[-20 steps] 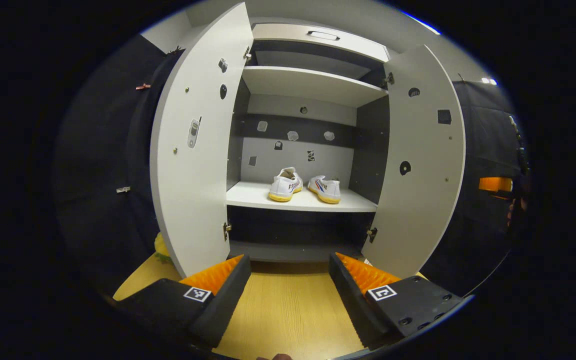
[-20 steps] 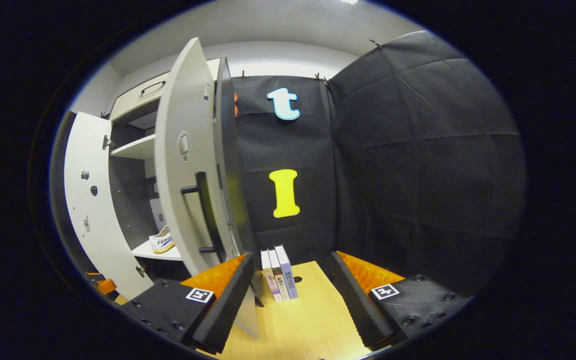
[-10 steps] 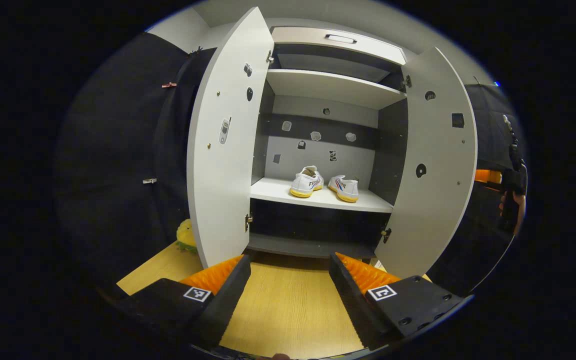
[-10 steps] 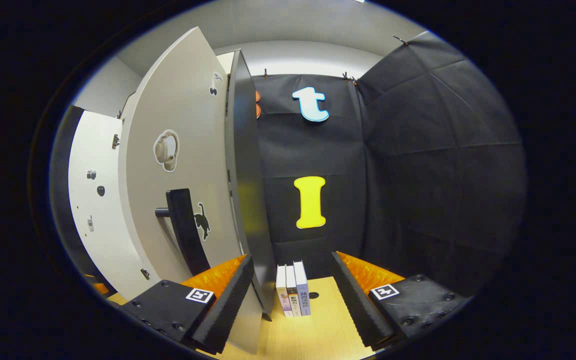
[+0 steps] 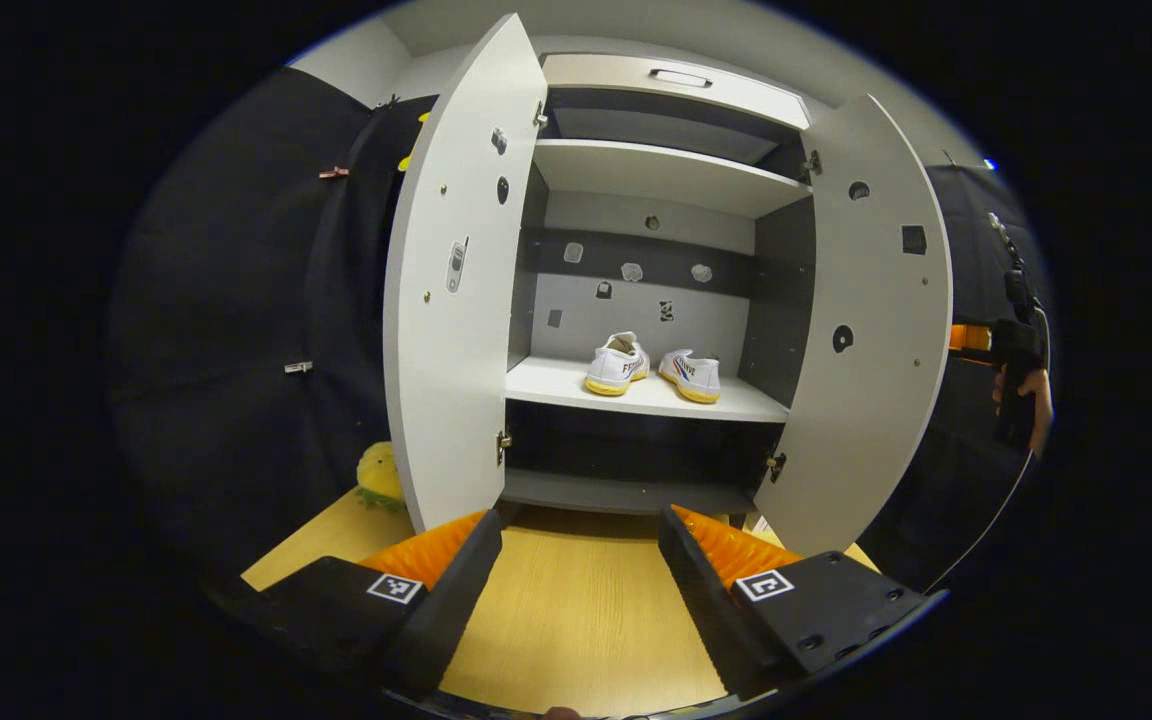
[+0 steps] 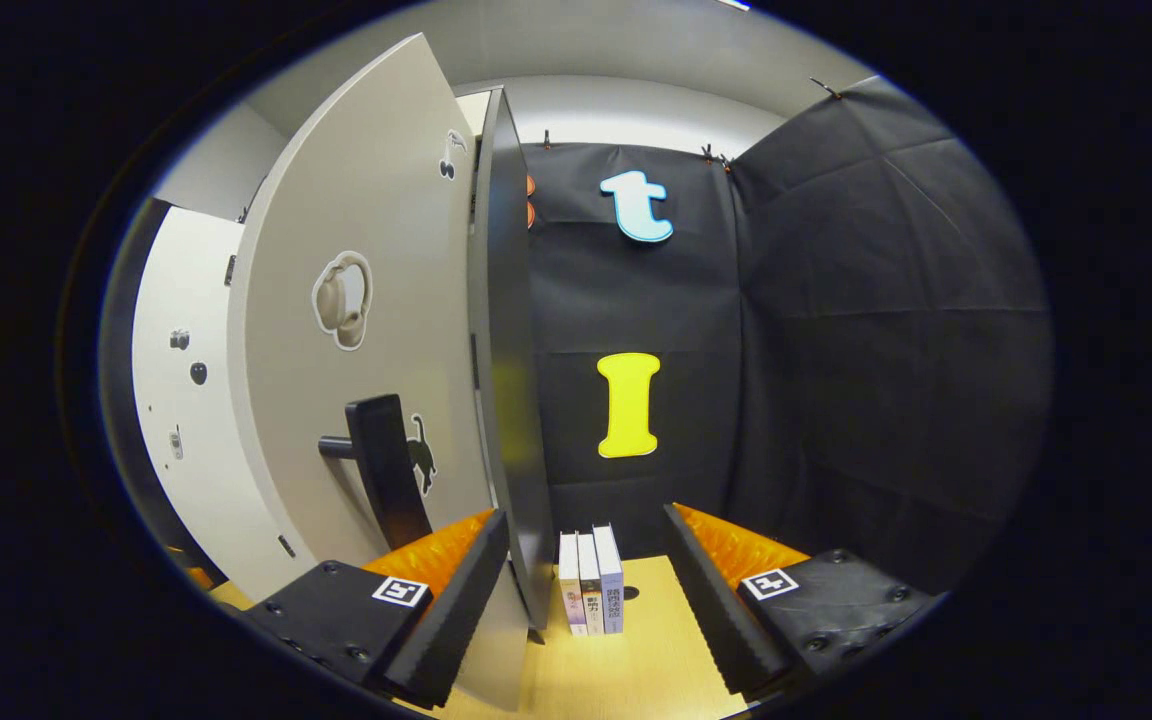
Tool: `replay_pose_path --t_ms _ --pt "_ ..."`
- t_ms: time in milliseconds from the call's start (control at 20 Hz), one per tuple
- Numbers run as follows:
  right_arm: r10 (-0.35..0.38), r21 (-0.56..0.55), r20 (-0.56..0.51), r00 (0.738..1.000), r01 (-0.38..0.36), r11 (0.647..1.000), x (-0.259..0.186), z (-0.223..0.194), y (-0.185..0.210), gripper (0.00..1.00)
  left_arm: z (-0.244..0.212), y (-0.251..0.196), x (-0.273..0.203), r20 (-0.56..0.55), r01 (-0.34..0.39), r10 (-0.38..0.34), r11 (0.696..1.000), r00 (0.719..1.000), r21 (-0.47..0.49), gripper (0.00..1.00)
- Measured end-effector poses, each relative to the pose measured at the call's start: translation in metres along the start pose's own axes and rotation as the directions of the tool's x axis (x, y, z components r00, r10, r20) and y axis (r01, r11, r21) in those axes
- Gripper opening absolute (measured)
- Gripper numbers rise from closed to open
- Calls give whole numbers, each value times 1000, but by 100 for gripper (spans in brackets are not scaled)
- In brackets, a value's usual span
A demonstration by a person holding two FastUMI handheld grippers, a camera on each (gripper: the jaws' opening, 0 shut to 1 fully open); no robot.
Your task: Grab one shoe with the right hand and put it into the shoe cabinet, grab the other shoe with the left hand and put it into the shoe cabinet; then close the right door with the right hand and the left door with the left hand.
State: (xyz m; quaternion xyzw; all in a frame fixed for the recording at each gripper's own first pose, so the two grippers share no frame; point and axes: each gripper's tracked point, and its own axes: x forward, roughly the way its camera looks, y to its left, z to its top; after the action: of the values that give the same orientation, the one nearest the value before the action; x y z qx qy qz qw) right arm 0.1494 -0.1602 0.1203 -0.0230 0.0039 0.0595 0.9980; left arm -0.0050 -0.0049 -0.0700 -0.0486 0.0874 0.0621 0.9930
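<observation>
With both jaws released and empty, right gripper (image 6: 584, 610) now swung behind the right door (image 6: 376, 330), apparently near its black handle (image 6: 386, 470). Left gripper (image 5: 581, 600) waiting; farther off, both sneakers (image 5: 651, 368) shelved.

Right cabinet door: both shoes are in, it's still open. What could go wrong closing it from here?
1. The open right gripper sits at the white right door's free edge, not squarely on its outer face; a push may glance off or catch the black bar handle.
2. Three upright books stand just past that edge and could be knocked over.
</observation>
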Motion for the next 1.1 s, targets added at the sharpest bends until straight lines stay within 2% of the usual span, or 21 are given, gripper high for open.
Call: replay_pose_path --t_ms 250,600,800,1000,1100 --pt "-81 0 5 997 81 997 -9 0 11 98 6 26 -1 18 18 -18 1000 1000 26 98" --pt "-67 -12 40 997 67 998 -21 -3 74 98 -3 74 5 17 38 -37 998 999 -40 98" --pt "-104 -22 67 992 106 994 -17 -3 107 98 2 100 7 29 41 -40 999 999 -31 95" --pt "-47 42 41 998 45 998 -11 -10 151 98 2 124 4 40 35 -32 998 999 -60 95" --pt "-41 61 46 998 38 997 -8 -12 166 98 0 137 2 43 34 -30 996 999 -81 95"
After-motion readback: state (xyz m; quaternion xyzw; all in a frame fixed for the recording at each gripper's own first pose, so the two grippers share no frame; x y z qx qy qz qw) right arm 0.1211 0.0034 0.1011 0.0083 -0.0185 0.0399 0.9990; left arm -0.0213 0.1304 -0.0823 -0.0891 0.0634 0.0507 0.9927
